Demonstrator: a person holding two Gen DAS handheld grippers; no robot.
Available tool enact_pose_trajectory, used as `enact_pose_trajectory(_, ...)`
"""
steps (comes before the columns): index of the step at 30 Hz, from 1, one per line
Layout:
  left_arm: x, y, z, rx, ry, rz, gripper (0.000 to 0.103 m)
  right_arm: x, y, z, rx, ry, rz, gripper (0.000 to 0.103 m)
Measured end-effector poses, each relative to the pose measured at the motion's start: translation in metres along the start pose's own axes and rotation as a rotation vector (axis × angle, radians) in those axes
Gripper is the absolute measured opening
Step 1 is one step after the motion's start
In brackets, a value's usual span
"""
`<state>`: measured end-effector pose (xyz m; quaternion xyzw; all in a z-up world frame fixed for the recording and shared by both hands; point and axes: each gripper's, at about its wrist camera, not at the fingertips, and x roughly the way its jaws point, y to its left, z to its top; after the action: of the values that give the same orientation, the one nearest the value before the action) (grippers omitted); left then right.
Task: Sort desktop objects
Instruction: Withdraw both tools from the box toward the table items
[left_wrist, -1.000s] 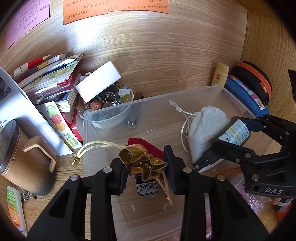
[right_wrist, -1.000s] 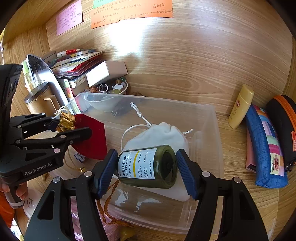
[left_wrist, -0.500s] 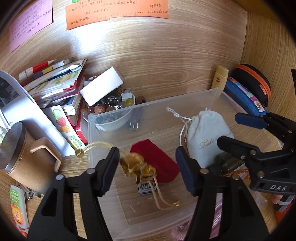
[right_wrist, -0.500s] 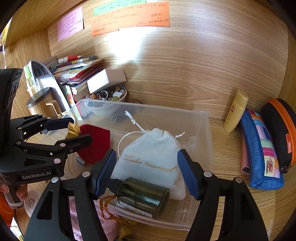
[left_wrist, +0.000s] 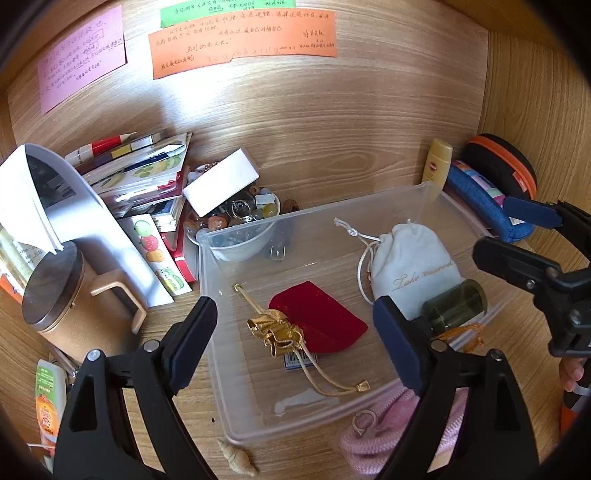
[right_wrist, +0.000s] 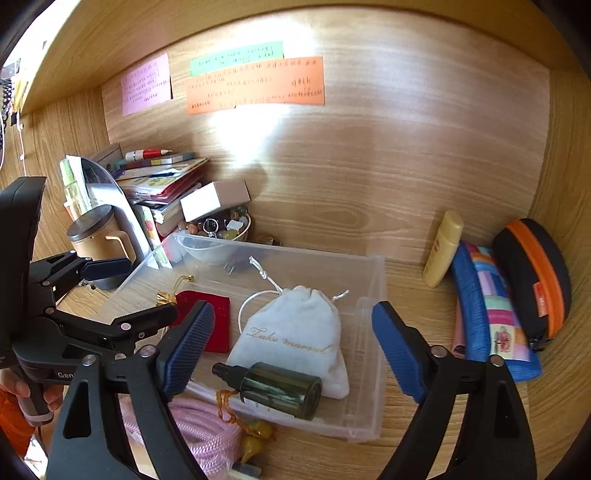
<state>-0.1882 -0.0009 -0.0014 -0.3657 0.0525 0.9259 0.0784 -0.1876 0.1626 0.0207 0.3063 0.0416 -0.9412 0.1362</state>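
Both grippers open wide, nothing held. Left gripper (left_wrist: 295, 332) hovers above the clear plastic bin (left_wrist: 391, 201), jaws spread either side of the gold drawstring pouch (left_wrist: 277, 332), no contact. Gold pouch lies on bin floor near the bin's left wall, touching/overlapping the red velvet pouch (left_wrist: 317, 319) just to its right; gold cords trail toward the bin's front edge, barcode tag partly under the red one. Right gripper (right_wrist: 293, 347) also wide, over the bin's front-right part. Dark green spray bottle (right_wrist: 277, 389) lies on its side in the bin at the front wall, black nozzle pointing left, resting against the lower edge of the white drawstring bag (right_wrist: 295, 339) w/ gold script. White bag sits mid-right of bin, cord looping to the back. Outside bin, front edge: pink rope coil (right_wrist: 199, 424) and orange-tasseled yellow charms. Behind bin's left-back corner: white bowl of beads (left_wrist: 236, 229) w/ a white box (left_wrist: 221, 181) leaning on top. Left of bin: lidded tan mug (left_wrist: 70, 295), stack of books/booklets behind it. Right of bin along desk's back edge: yellow lotion bottle (right_wrist: 443, 247), blue patchwork pencil case (right_wrist: 491, 306), black-orange zip case (right_wrist: 532, 277). Sticky notes pink, green, orange on back wall.
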Motion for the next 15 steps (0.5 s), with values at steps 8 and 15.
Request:
enact_pose_trajectory(8, -0.022, 0.001, -0.008, -0.007, -0.027, 0.006, 0.095, -0.025, 0.004, -0.012, -0.020, -0.011, -0.038, 0.100)
enact_pose_trajectory(15, -0.047, 0.010, -0.023, -0.015, -0.045, 0.033, 0.096, -0.049, 0.005, -0.025, -0.015, -0.028, -0.049, 0.102)
